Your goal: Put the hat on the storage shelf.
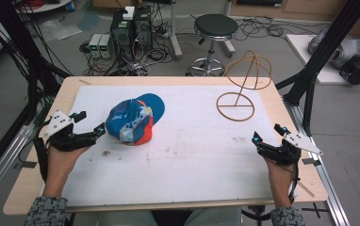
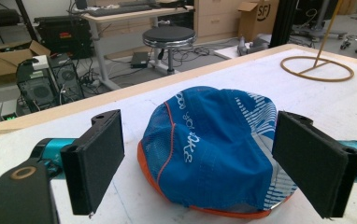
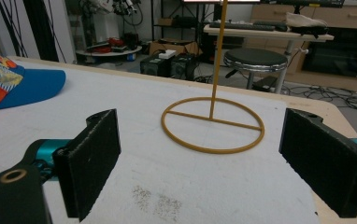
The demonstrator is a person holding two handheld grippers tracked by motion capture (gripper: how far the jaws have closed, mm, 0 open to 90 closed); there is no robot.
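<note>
One blue cap (image 1: 133, 121) lies on the tabletop (image 1: 192, 141). One wire hat stand (image 1: 242, 89) stands well to the right of the cap. The left tongs (image 1: 89, 122) sit just left of the cap, wide open, holding nothing. The right tongs (image 1: 267, 132) are far right of the cap, also open and holding nothing.

Left hand-held gripper (image 1: 89, 121) rests low with jaws spread wide; right hand-held gripper (image 1: 268, 133) likewise gapes, nothing between.
</note>
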